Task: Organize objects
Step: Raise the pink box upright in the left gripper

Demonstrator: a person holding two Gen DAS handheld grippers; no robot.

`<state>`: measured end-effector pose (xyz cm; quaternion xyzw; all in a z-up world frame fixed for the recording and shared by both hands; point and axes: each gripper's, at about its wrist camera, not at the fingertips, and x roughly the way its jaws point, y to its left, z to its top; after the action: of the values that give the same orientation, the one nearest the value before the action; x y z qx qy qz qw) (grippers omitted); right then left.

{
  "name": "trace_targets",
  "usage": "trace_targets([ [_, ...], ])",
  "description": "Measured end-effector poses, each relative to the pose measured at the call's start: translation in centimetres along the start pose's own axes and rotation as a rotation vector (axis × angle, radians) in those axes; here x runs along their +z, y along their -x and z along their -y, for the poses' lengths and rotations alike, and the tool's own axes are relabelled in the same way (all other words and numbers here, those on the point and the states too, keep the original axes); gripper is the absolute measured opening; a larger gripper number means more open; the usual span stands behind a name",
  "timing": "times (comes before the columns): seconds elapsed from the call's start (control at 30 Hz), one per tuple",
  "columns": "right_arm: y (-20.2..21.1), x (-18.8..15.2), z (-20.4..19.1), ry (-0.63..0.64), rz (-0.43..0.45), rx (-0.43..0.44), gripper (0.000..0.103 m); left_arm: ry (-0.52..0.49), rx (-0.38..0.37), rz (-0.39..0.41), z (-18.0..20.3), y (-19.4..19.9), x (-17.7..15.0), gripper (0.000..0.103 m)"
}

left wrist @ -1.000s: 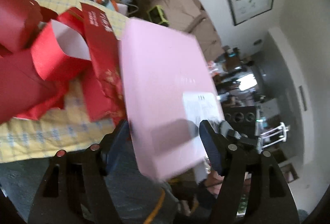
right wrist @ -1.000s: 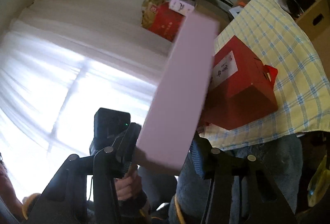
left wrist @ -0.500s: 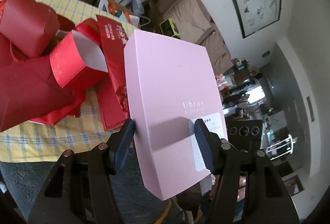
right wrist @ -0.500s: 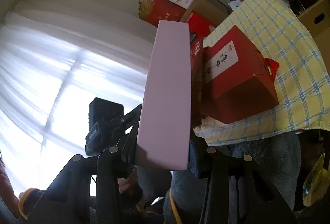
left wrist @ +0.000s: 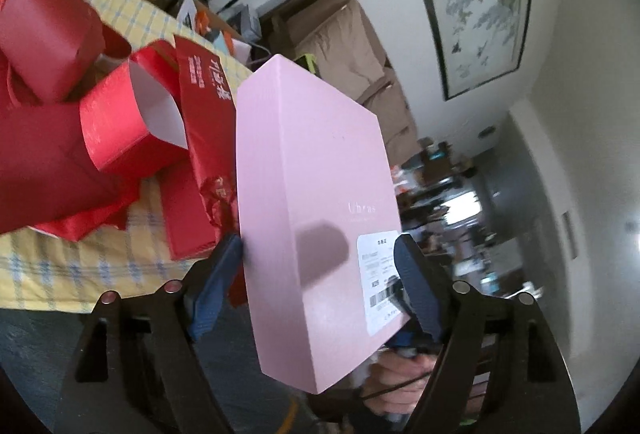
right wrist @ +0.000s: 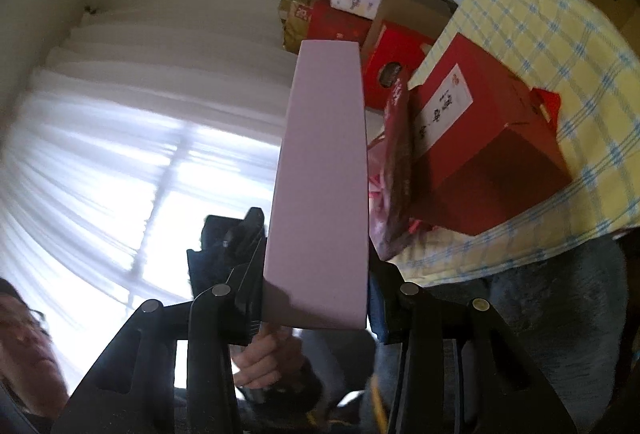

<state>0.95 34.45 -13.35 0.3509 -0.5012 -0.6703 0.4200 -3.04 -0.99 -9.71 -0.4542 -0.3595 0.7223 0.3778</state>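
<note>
- A flat pink box (left wrist: pixel 316 210) is held in the air in front of the person, just off the near edge of a table. It stands on its narrow side, with a white barcode label (left wrist: pixel 378 282) near its lower corner.
- The right gripper (right wrist: pixel 316 298) pinches the box across its thin edge – both pads press on it, and this grip seems to carry it.
- The left gripper (left wrist: pixel 320 266) straddles the box's broad face and its jaws are opening; its left finger (left wrist: pixel 218 274) sits just at the box's edge, its right finger (left wrist: pixel 416 286) at the label's edge, with no firm press visible.
- Beyond the box, the table's yellow checked cloth (left wrist: pixel 52 270) holds a loose heap of red boxes and bags (left wrist: pixel 120 122), some open and crumpled.
- A large red carton (right wrist: pixel 488 138) lies tipped near the cloth's edge.
- The task looks early – the pile is unsorted, and the pink box has not yet been set down anywhere.
</note>
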Motion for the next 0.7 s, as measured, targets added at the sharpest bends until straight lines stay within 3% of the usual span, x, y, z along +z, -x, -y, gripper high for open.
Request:
trace_targets([
  [0.13, -0.9, -0.3, -0.2, -0.002, -0.037, 0.063, 0.041, 0.031, -0.114, -0.068, -0.5, -1.6, -0.4, 0.077],
  [0.23, -2.0, -0.7, -1.1, 0.037, -0.059, 0.056, 0.041, 0.042, -0.089, -0.062, -0.6, -2.3, -0.5, 0.075],
  [0.33, -1.6, -0.6, -1.3, 0.052, -0.058, 0.047, 0.041, 0.080, -0.126, -0.050, -1.4, -1.9, 0.2, 0.073],
  [0.4, -1.2, -0.8, -1.5, 0.072, -0.052, 0.021, 0.041, 0.098, -0.115, 0.012, -2.1, -0.8, 0.8, 0.073],
  [0.57, -1.3, -0.9, -1.5, 0.090, -0.048, 0.005, 0.041, 0.086, -0.070, 0.050, -2.6, -0.1, 1.3, 0.062],
  [0.7, -1.5, -1.1, -1.3, 0.089, -0.048, 0.006, 0.041, 0.069, -0.054, 0.062, -2.3, -0.3, 1.2, 0.062],
])
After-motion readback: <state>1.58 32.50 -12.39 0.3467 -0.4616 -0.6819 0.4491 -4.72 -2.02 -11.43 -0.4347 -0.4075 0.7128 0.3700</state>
